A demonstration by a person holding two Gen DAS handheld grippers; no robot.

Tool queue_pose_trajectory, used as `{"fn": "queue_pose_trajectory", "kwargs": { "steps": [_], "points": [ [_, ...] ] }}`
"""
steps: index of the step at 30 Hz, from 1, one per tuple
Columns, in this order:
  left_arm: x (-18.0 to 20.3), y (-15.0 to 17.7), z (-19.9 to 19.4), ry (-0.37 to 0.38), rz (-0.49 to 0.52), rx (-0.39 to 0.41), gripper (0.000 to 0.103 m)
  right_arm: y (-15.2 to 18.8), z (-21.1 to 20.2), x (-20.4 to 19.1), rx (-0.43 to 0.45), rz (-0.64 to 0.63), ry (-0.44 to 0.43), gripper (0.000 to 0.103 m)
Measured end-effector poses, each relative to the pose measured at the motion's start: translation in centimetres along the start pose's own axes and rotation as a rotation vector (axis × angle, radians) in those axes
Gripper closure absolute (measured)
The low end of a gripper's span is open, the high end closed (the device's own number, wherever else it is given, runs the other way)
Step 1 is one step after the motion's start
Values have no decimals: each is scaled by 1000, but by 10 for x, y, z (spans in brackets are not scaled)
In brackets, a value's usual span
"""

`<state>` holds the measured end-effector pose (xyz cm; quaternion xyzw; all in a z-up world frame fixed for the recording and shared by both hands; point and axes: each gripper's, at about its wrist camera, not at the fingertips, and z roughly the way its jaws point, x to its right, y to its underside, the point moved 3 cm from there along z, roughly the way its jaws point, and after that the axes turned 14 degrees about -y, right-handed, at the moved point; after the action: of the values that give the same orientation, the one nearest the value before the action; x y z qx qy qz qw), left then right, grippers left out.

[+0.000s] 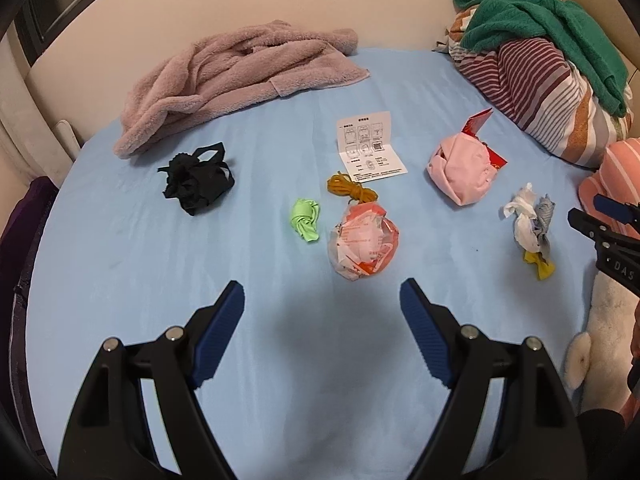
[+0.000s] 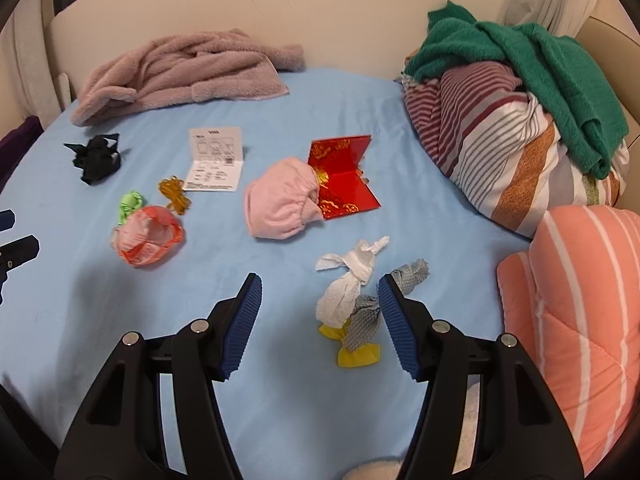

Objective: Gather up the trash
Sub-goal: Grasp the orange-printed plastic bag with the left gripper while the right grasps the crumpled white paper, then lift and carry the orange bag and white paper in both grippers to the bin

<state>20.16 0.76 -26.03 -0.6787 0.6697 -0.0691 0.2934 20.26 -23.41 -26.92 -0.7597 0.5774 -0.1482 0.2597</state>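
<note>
- Your right gripper (image 2: 320, 300) is spread wide, holding nothing, straddling the white tissue twist (image 2: 348, 284); your left gripper (image 1: 322, 300) is equally wide and empty, just short of the orange plastic bag (image 1: 362, 242).
- The bag, largest, lies left of the tissue on the blue sheet (image 2: 200, 340).
- Closing now risks snagging the sheet or the grey mesh (image 2: 366, 320).
- The tissue's long axis runs away from you, leaning right.

Blue bedsheet (image 2: 280, 420) as landmark. At its far left edge: crumpled mauve fleece robe (image 2: 180, 74). At far right: striped duvet bundle (image 2: 500, 148), green knitted sweater (image 2: 532, 56) draped on top. Near right edge: coral striped quilt (image 2: 580, 300).
</note>
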Motion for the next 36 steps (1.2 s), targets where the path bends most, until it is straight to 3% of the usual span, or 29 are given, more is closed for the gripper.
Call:
{"fn": "queue_pose_trajectory", "kwargs": {
  "steps": [9,19,20,21,26,30,36],
  "points": [
    [37,-17,75,-12,47,-56,23,-1,67,36,-62,56,22,44],
    [56,-25,124,5,63,-73,24,3,127,64,-137,78,75,45],
    [58,-25,125,4,67,-67,25,5,132,66,-152,84,70,50],
    [61,-25,127,5,74,-59,28,6,135,67,-162,88,65,60],
    [74,-25,132,66,96,-71,51,10,136,66,-163,80,60,78],
    [82,-23,127,69,124,-52,62,7,127,63,-138,90,37,80],
    [76,-20,109,91,115,-41,65,3,104,49,-112,77,8,80]
  ]
}}
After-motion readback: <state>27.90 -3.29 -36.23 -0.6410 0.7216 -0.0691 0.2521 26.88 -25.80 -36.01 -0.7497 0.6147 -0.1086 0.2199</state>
